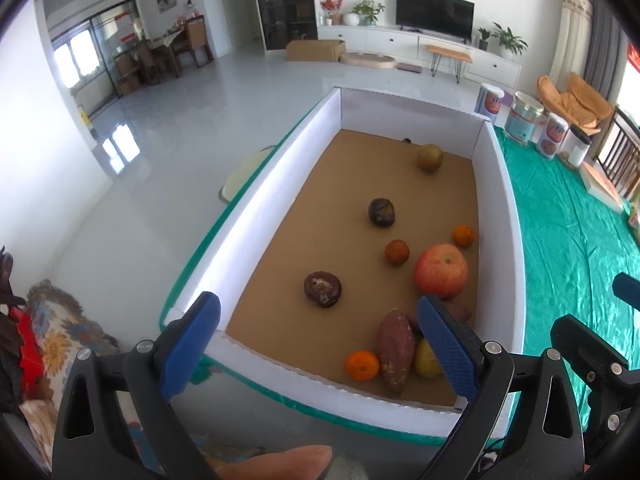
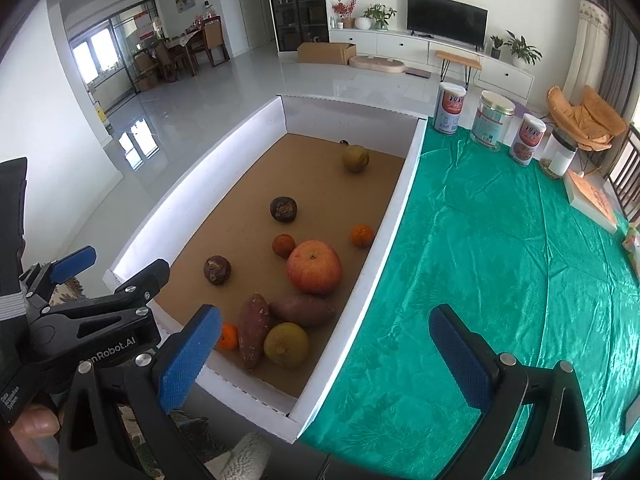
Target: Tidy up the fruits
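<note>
While both grippers are hovering at the bottom of their frames with nothing between their blue pads, the fruits are all lying inside the white-walled box (image 2: 400, 184) on the green-clothed worktop (image 2: 500, 260). The left gripper (image 1: 320, 344) is standing with its pads wide apart over the box's near edge, and the right gripper (image 2: 324, 356) is likewise spread wide, straddling the box's right wall.

In the right wrist view, the apple (image 2: 314, 266) is sitting mid-frame, touching a small dark orange (image 2: 283, 245). Just below it, two sweet potatoes (image 2: 253, 334), a greenish pear (image 2: 286, 345) and an orange (image 2: 229, 336) are crowding together toward the lower centre. Two dark shrivelled fruits (image 2: 283, 209) are lying apart on the brown floor, another orange (image 2: 362, 235) is resting near the right wall, and a second pear (image 2: 355, 158) is sitting alone toward the upper part of the box.

No sorting by kind is showing: like fruits are lying well apart, and no separate container is holding any. This could be a loose spread awaiting grouping, or everything already gathered into the box; the pictures are not settling which.
</note>
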The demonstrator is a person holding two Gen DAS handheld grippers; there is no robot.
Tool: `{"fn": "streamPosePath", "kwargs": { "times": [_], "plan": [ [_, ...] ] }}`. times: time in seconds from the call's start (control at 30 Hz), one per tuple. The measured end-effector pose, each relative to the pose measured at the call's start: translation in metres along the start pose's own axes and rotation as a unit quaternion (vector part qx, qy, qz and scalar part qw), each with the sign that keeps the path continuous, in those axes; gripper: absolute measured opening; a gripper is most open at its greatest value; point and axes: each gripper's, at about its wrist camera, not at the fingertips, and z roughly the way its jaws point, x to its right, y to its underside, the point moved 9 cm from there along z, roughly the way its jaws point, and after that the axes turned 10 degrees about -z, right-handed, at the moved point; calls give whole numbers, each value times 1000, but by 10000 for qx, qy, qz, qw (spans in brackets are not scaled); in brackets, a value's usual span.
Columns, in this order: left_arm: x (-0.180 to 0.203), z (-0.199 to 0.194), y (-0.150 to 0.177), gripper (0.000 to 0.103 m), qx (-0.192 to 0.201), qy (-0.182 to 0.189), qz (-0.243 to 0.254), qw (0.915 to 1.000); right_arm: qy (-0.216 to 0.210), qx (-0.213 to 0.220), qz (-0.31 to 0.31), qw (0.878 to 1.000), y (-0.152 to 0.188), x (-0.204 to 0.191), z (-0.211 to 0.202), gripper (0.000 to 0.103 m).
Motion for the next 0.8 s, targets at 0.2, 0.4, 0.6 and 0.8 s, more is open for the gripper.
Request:
{"fn": "streamPosePath", "kwargs": {
  "times": [0.2, 0.4, 0.6, 0.8],
  "plan": [
    [2, 0, -2, 100, 22, 69, 15, 10000, 290, 49, -141, 9995, -2, 2, -1, 103],
    [-4, 4, -2, 100, -9, 76, -80, 9999, 353, -15, -220, 9991, -2, 0, 2, 103],
    [-4, 0, -2, 100, 39, 95, -56, 9999, 337, -38, -212, 9992, -3, -1, 3, 103],
    [-2, 0, -1, 100, 47, 133, -40, 9999, 374, -79, -219, 9990, -2, 0, 5, 103]
  ]
}}
